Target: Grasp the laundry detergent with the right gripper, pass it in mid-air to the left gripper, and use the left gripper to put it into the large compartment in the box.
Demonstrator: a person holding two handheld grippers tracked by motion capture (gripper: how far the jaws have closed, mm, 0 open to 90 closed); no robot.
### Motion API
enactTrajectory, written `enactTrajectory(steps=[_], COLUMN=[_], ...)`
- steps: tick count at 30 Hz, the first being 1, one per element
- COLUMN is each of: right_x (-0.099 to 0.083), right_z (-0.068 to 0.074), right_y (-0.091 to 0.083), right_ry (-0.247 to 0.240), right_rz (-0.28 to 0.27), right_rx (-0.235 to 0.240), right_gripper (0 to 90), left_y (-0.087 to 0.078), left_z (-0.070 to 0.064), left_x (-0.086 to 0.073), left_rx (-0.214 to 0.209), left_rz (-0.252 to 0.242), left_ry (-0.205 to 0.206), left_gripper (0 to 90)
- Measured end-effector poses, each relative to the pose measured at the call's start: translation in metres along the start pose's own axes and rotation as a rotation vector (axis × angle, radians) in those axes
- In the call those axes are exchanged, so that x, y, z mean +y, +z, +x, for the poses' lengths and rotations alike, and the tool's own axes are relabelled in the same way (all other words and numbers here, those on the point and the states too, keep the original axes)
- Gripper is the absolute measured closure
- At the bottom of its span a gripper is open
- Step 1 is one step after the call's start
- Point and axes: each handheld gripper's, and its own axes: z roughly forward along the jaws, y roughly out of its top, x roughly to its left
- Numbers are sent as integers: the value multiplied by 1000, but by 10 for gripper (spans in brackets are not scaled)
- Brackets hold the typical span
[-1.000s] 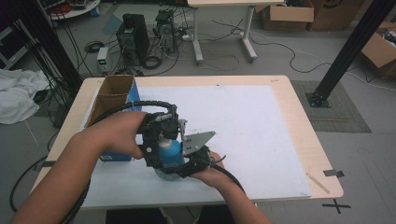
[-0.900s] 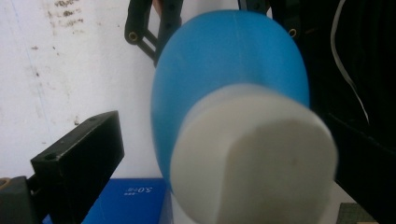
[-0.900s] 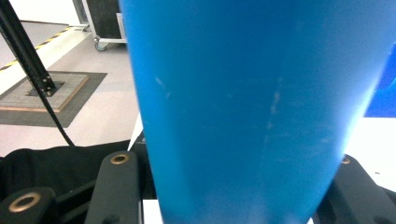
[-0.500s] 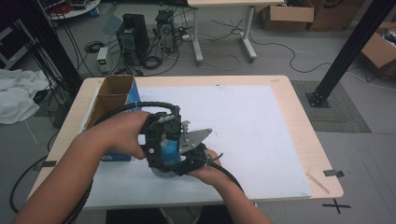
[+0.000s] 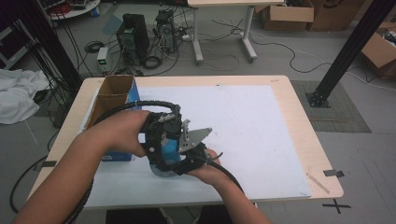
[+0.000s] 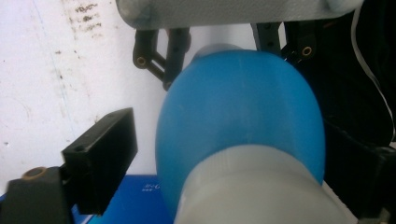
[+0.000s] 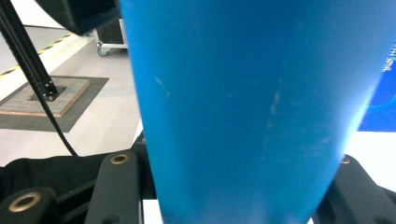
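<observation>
A blue bottle [image 5: 168, 148] with a pale cap is held above the front left of the table between both grippers. In the left gripper view the bottle [image 6: 243, 107] sits between the jaws of my left gripper [image 6: 233, 135]. A narrow gap shows beside the left fingertip [image 6: 112, 135], so this gripper stands open around the bottle. In the right gripper view the blue body [image 7: 252, 93] presses between both jaws of my right gripper [image 7: 236, 186]. From above, the left gripper [image 5: 161, 137] is on the bottle's left. The right gripper [image 5: 182, 158], with its grey plate, is below and to the right.
An open cardboard box [image 5: 114, 91] with a blue side stands at the table's left, just behind the left hand. A white sheet [image 5: 243, 116] covers most of the wooden table [image 5: 303, 140]. Cables trail from both grippers toward the front edge.
Almost nothing: both grippers and the bottle stay in place, and the grey plate on the right gripper has tipped slightly.
</observation>
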Motion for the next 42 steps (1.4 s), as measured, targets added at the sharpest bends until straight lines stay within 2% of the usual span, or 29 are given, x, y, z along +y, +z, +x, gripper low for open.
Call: enactTrajectory(steps=[12,23,29,31,36,39,42], right_x=[0,-1,-1,-1,-1,0,0], right_z=[0,-2,-1,0,-2,0,0], right_y=[0,1,2,2,3,2,3], right_ry=[8,-2,7,14,-2,18,18], right_rz=[0,-12,-5,-8,-12,-5,-4], right_rx=[3,-4,2,6,2,7,6], right_gripper=[472,473,473,473,473,473,473], left_y=[3,4,4,4,2,2,3], left_z=[0,0,0,0,-1,-1,-1], left_x=[-2,-1,-1,-1,-2,-3,-3], left_rx=[10,-3,-11,-12,-15,-13,-12], left_rz=[12,5,11,13,12,10,11], left_ry=[-2,-9,-10,-5,-6,-6,-3], left_gripper=[218,288,309,340,359,367,371])
